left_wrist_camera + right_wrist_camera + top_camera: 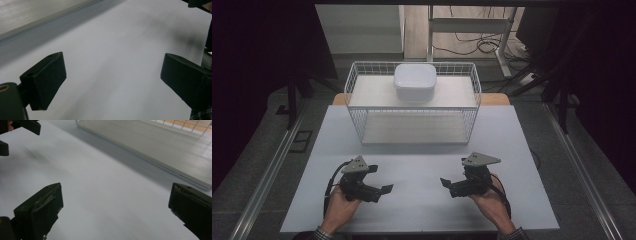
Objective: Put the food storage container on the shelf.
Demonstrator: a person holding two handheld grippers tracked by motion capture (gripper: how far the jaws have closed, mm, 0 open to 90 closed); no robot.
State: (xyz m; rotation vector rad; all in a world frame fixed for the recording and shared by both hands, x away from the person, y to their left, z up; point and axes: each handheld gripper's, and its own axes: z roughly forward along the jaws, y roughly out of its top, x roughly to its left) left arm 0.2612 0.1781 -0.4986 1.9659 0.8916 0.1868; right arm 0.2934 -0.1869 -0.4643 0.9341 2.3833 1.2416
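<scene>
A white wire basket [353, 80] stands at the far middle of the white table [422, 210]. A white rounded tub [414, 80] rests on the board across the basket's top. Near the table's front edge, a hand holds each gripper, and the two point toward each other. My left gripper [381, 179] is open with nothing between its jaws; its own view [112, 72] looks along bare tabletop. My right gripper [453, 174] is open and empty as well [116, 205], with the basket's lower white board [160, 150] ahead on its right.
Bare tabletop lies between the grippers and in front of the basket. The left gripper's jaws [27, 125] show at the top left of the right gripper view. Beyond the table are a grey floor, metal rails, a desk frame [472, 25] and cables.
</scene>
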